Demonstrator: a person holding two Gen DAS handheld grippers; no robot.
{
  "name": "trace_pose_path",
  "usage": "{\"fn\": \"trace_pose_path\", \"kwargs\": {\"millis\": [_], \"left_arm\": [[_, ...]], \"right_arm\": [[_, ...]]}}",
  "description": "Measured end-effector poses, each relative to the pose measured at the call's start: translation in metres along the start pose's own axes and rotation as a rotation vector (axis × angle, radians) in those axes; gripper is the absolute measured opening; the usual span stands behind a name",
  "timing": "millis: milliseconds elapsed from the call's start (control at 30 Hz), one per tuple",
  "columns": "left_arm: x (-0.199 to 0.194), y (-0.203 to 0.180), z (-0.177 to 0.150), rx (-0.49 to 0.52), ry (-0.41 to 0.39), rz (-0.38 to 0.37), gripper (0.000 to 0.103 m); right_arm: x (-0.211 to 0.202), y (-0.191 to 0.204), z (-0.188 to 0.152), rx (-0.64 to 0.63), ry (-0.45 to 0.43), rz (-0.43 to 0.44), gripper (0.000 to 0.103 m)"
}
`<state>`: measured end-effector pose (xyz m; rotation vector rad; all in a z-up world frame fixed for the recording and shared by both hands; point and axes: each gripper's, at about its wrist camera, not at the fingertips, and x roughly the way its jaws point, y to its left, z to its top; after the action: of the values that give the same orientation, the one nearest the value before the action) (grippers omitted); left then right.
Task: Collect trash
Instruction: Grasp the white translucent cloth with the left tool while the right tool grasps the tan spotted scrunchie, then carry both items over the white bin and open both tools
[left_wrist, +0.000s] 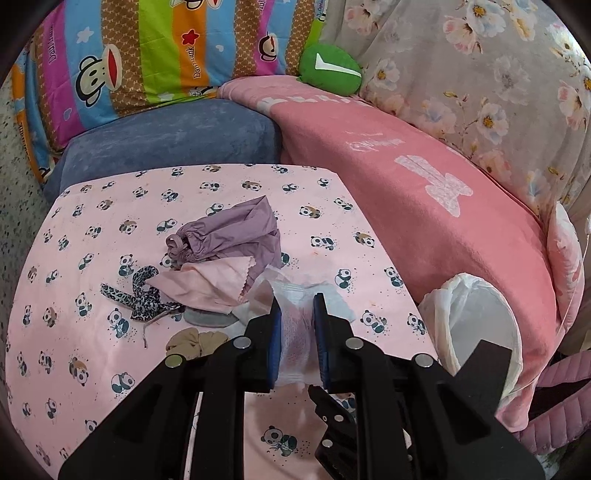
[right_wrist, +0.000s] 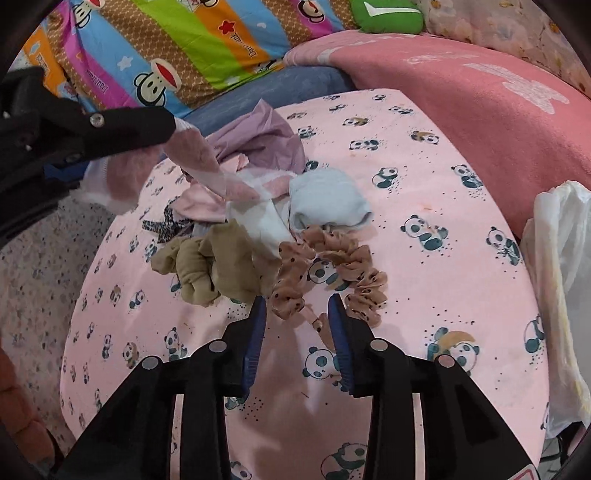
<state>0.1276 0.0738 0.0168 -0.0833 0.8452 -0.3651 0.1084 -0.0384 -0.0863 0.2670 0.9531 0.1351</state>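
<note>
My left gripper (left_wrist: 297, 302) is shut on a translucent plastic wrapper (left_wrist: 295, 332) and holds it above the panda-print table (left_wrist: 92, 288). The wrapper also shows in the right wrist view (right_wrist: 207, 166), trailing down from the left gripper (right_wrist: 162, 123) to the pile. My right gripper (right_wrist: 297, 302) is open and empty, low over the table, its fingertips either side of a brown dotted scrunchie (right_wrist: 332, 273). The pile holds a purple bag (left_wrist: 229, 232), a pink cloth (left_wrist: 207, 282), a leopard-print band (left_wrist: 142, 291), a tan stocking (right_wrist: 207, 266) and a pale blue cloth (right_wrist: 325, 201).
A white trash bag (left_wrist: 476, 325) stands open at the table's right edge; it also shows in the right wrist view (right_wrist: 561, 280). A pink blanket (left_wrist: 424, 206), a blue cushion (left_wrist: 170, 144), a striped cartoon pillow (left_wrist: 147, 51) and a green pillow (left_wrist: 328, 66) lie behind. Speckled floor (right_wrist: 33, 280) lies left.
</note>
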Motion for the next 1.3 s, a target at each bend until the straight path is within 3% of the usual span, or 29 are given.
{"fn": "trace_pose_path", "kwargs": {"millis": [133, 267, 300, 533, 833, 1100, 1300], "left_arm": [[0.004, 0.009, -0.003, -0.012, 0.013, 0.008, 0.016], [0.005, 0.012, -0.005, -0.023, 0.021, 0.012, 0.016], [0.004, 0.013, -0.005, -0.023, 0.021, 0.010, 0.016], [-0.010, -0.003, -0.002, 0.011, -0.008, -0.006, 0.016], [-0.037, -0.055, 0.015, 0.081, -0.058, -0.084, 0.016], [-0.042, -0.119, 0.025, 0.169, -0.068, -0.182, 0.016], [-0.035, -0.166, 0.028, 0.226, -0.054, -0.246, 0.016]], "right_arm": [[0.019, 0.007, -0.003, -0.050, 0.019, -0.058, 0.035], [0.022, 0.010, -0.004, -0.091, 0.020, -0.115, 0.010], [0.020, 0.008, -0.005, -0.084, 0.023, -0.107, 0.010], [-0.018, -0.004, 0.002, -0.025, -0.047, -0.074, 0.009], [-0.106, -0.031, 0.026, 0.053, -0.227, -0.050, 0.009], [-0.178, -0.085, 0.030, 0.147, -0.356, -0.088, 0.009], [-0.209, -0.130, 0.024, 0.215, -0.399, -0.144, 0.009]]}}
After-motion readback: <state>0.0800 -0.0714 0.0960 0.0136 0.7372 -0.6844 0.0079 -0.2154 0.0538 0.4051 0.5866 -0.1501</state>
